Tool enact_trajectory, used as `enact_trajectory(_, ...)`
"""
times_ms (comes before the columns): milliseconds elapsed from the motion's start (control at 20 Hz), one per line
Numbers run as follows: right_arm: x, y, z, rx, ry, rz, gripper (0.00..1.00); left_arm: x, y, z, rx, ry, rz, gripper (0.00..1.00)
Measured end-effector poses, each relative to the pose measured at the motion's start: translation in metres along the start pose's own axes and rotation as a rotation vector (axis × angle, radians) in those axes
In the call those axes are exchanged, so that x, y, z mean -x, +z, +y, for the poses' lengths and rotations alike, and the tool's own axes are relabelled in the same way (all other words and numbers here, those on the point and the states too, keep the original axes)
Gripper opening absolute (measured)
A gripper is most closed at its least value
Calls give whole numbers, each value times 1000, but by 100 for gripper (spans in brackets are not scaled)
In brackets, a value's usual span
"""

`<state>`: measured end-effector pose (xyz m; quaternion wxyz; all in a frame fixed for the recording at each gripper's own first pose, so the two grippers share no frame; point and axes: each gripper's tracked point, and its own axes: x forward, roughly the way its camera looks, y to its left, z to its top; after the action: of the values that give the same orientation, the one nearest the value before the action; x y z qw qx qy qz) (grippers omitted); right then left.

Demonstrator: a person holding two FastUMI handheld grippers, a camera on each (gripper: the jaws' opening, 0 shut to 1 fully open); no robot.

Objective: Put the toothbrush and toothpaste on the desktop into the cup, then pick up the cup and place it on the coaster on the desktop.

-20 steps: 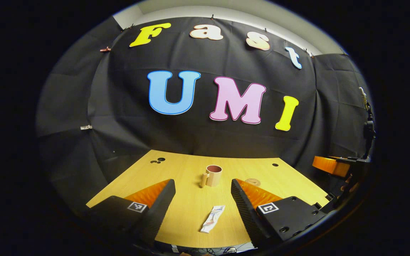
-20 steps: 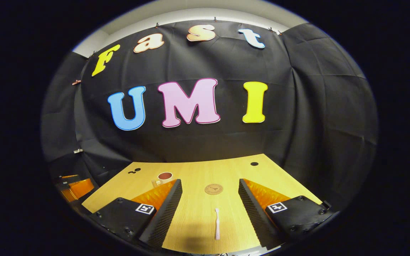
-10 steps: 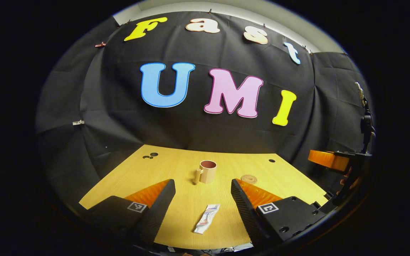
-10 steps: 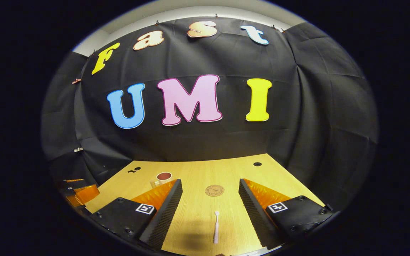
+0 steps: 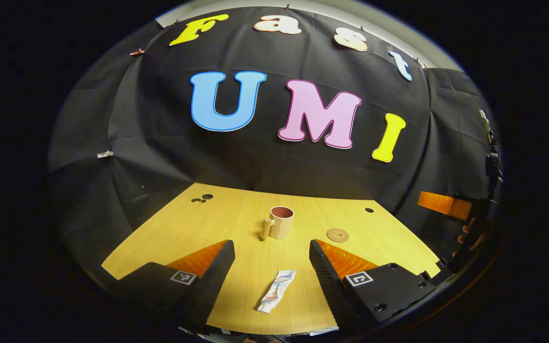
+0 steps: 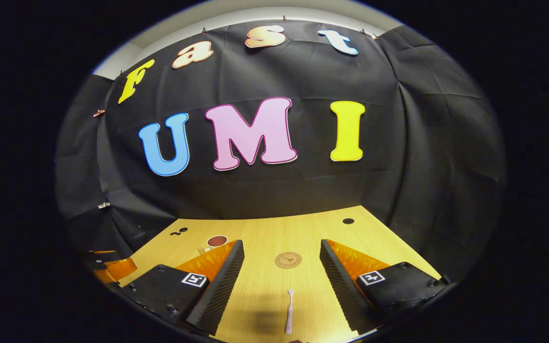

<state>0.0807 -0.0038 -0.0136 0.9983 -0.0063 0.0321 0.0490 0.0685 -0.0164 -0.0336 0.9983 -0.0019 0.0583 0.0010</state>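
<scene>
Both views had tilted down a little since a second earlier, showing more desk [image 5: 169, 228]. Nothing was done yet: the toothpaste [image 5: 276, 291] lay flat between the wide-spread fingers of the left gripper [image 5: 272, 252], the cup [image 5: 281, 222] at its 12 o'clock, seemingly empty. The toothbrush [image 6: 289, 310] lay between the right gripper [image 6: 281, 250]'s wide fingers, the coaster [image 6: 288, 260] beyond at 12 o'clock.

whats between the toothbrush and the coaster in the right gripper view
Nothing: bare desktop runs from the toothbrush head to the coaster in the right gripper view.
</scene>
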Motion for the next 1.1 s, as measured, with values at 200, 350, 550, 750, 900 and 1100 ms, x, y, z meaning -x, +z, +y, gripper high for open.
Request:
enact_trajectory(200, -13, -7, 2, 24, 45, 25, 98, -15, -15, 4, 17, 22, 43, 98)
enact_trajectory(350, -22, -14, -1, 28, 70, 54, 98, -30, -32, 3, 2, 22, 76, 98)
enact_trajectory(550, -38, -19, -14, 39, 71, 81, 98, -53, -65, -7, -2, 9, 156, 97)
enact_trajectory(750, -54, -30, -27, 21, 69, 124, 98, -73, -101, -12, -24, 18, 224, 98)
enact_trajectory(900, -63, -35, -38, 18, 65, 140, 98, -88, -127, -14, -72, 18, 278, 98)
enact_trajectory(1100, -65, -49, -53, 14, 63, 175, 98, -102, -164, -11, -136, 22, 360, 98)
